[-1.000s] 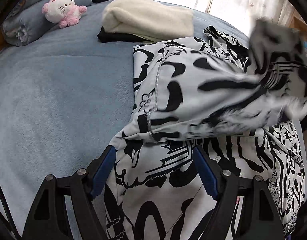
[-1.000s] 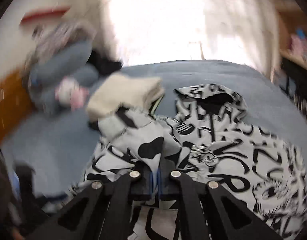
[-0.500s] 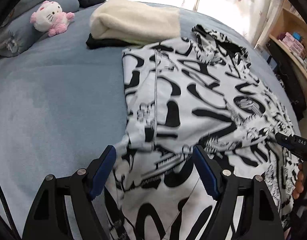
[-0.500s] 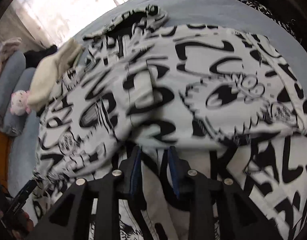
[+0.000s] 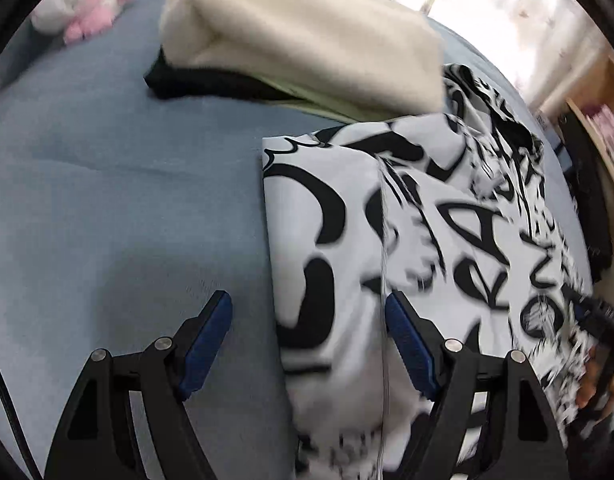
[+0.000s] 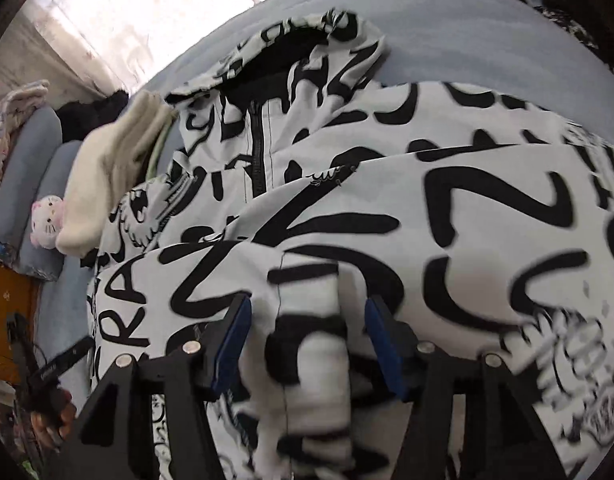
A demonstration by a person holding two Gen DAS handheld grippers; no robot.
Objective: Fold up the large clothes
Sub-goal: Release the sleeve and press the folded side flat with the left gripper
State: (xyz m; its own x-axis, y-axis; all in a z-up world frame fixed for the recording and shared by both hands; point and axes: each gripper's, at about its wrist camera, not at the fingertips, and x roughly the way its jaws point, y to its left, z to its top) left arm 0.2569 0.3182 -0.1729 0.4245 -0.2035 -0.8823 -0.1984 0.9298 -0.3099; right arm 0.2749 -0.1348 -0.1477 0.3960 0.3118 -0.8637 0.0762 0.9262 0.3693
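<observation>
A large white hooded jacket (image 5: 427,232) with black graffiti print lies spread on the blue bed (image 5: 119,208). My left gripper (image 5: 309,316) hovers open over the jacket's straight left folded edge, one finger above the blanket, one above the cloth. In the right wrist view the jacket (image 6: 447,200) fills the frame, its hood (image 6: 307,52) and zip at the far end. My right gripper (image 6: 307,320) is over the sleeve cuff (image 6: 307,360), which lies folded across the body; its jaws are opening, and the cuff lies loose between them.
A folded cream fleece (image 5: 291,32) on a dark garment lies just beyond the jacket. A pink and white plush cat (image 5: 83,8) sits by grey pillows (image 6: 31,176) at the head of the bed. A wooden shelf (image 5: 603,128) stands at the right.
My right gripper carried the sleeve across the jacket, came down and opened off it; the sleeve now lies flat. My left gripper slid up along the jacket's left edge toward the cream fleece.
</observation>
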